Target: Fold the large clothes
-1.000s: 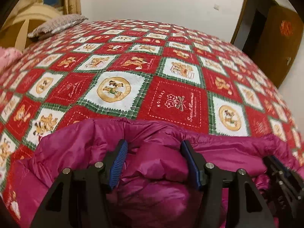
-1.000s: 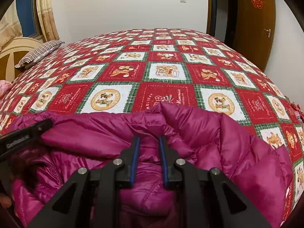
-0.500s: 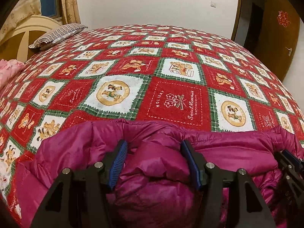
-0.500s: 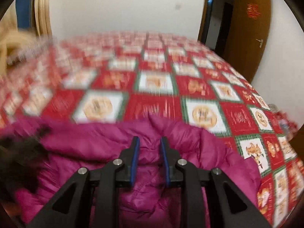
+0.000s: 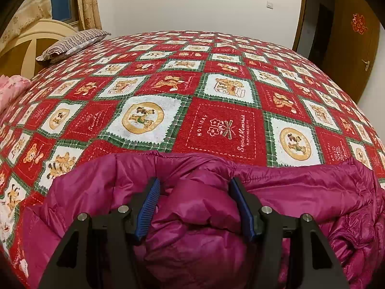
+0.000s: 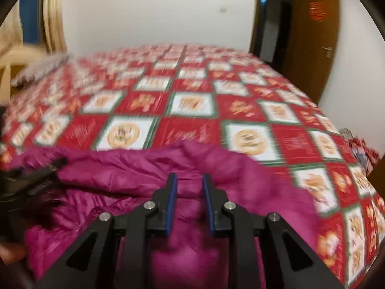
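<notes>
Left wrist view: left claw [image 5: 193, 207] half spread, blue pads pressed into a fat bunched roll of the jacket [image 5: 300, 192], so clamped on it. Jacket heaped at the near edge of the bed [image 5: 223, 89], directly under and ahead of the claw, long axis running left to right across the frame, far hem a nearly straight line against the checked red cover. Sharp here, absent from the other view: striped pillow [image 5: 72, 44] by the headboard at far left, pink cloth [image 5: 10, 91] at the left edge, and the jacket's crumpled lining trailing off to the right. Right claw not visible here. Right wrist view, smeared by motion: right claw [image 6: 189, 203] narrowed to a slim gap, a thin fold of the same jacket [image 6: 252, 180] pinched between its pads, gripped as far as the blur allows. Jacket here rising to a peak just past the claw tips, with bare cover beyond and to the right. Only here: the left claw [image 6: 36, 178] as a dark shape at the left edge, set on the same garment, and a fingertip [image 6: 10, 251] low at left. Judged from both: claws spaced along the long axis, right one at the looser end, so likely the one to carry the fold over.
</notes>
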